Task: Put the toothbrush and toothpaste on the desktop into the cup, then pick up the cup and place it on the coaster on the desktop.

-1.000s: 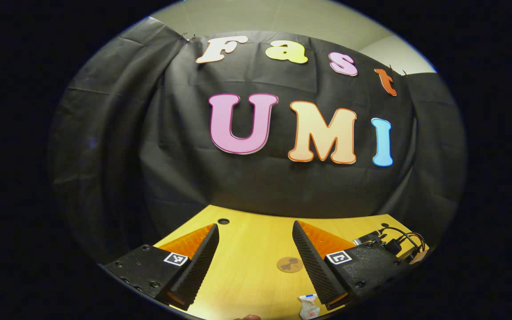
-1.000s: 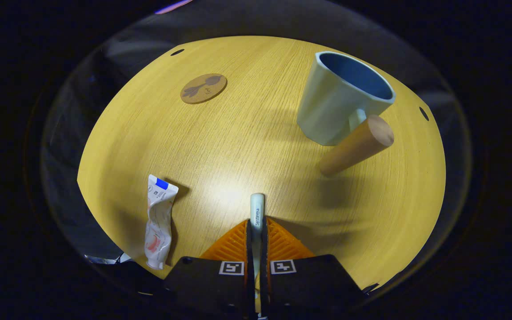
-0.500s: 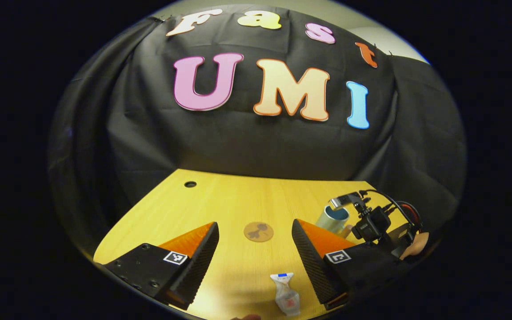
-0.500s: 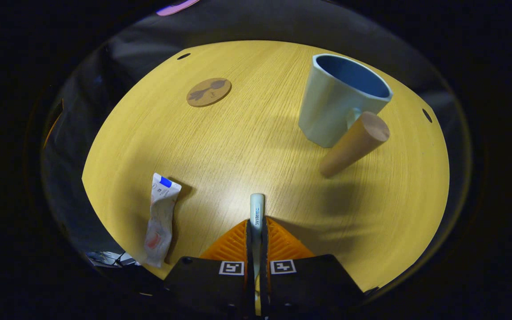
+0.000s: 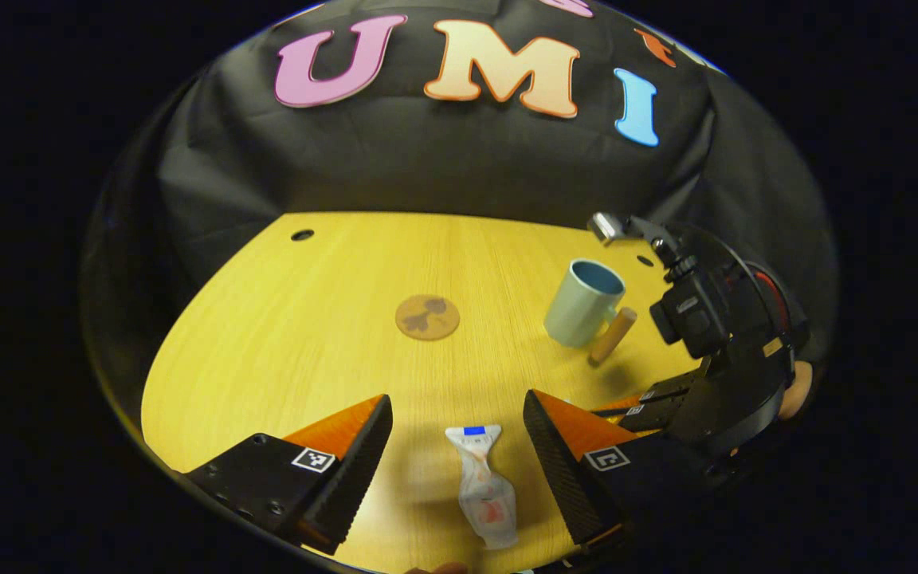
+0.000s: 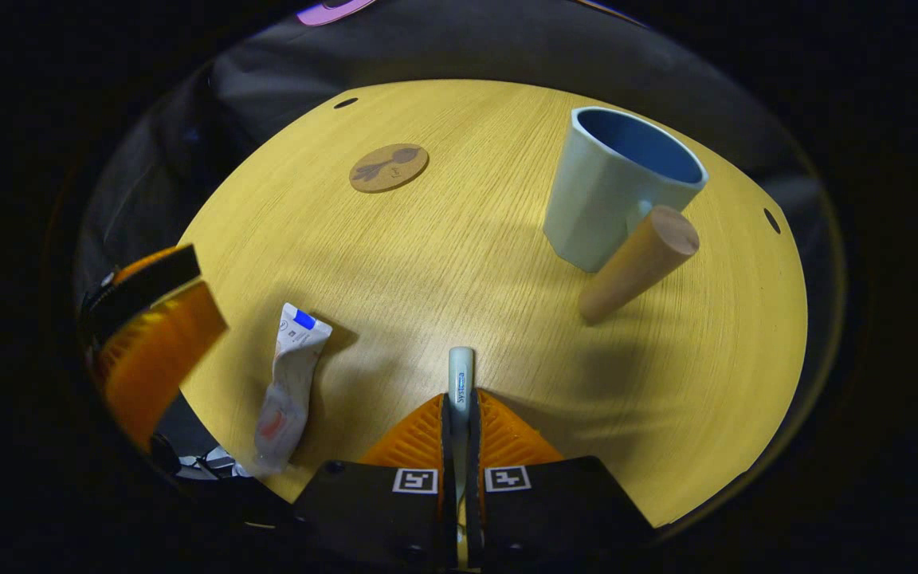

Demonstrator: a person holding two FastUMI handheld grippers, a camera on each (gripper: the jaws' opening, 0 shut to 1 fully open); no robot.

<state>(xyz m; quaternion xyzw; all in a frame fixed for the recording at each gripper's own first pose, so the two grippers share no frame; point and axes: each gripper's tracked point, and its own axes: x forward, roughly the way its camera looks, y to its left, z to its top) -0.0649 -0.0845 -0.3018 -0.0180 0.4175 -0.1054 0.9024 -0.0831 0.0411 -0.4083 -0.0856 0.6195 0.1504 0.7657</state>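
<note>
My right gripper is shut on a white toothbrush, whose end sticks out ahead of the fingertips, above the wooden desktop. A crumpled white toothpaste tube lies flat near the front edge, between and below the spread fingers of my open left gripper; the same toothpaste tube lies left of the right gripper. The pale blue cup with a wooden peg handle stands upright at the far right. The round brown coaster lies mid-table, left of the cup.
The right gripper's black body and camera, with a hand behind, sit right of the cup in the left gripper view. An orange finger of the left gripper hangs at the table's left edge. Small holes mark the far corners.
The left gripper has tipped downward toward the table, bringing the toothpaste between its fingers, and its finger has entered the right gripper view. The right gripper still holds the toothbrush, barely moved.
</note>
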